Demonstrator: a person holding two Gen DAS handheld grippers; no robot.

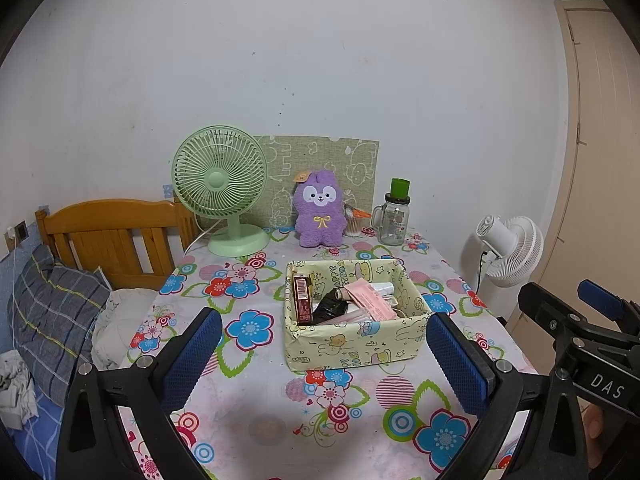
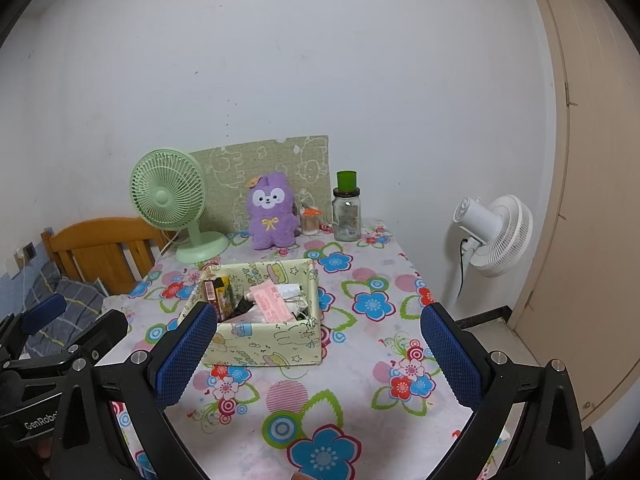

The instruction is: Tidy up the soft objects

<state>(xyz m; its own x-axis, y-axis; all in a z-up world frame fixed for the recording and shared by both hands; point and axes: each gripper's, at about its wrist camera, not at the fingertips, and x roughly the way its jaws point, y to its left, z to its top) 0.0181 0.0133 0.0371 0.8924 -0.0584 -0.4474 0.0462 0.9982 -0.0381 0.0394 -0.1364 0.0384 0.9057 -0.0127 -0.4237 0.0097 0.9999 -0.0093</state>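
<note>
Both the left hand-held gripper (image 1: 320,354) and right hand-held gripper (image 2: 318,350) hover spread and empty, likely readying for the plush (image 1: 320,214) at 12 o'clock beyond the box (image 1: 352,344).

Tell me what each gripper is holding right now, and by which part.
Nothing is held. The left gripper and right gripper are both open over the table, short of the purple plush toy by the wall.

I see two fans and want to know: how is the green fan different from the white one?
The green fan stands on the table, facing the cameras; the white fan stands off the table's right side, turned away so its back shows. The green one looks bigger here. Both have round grilles.
</note>
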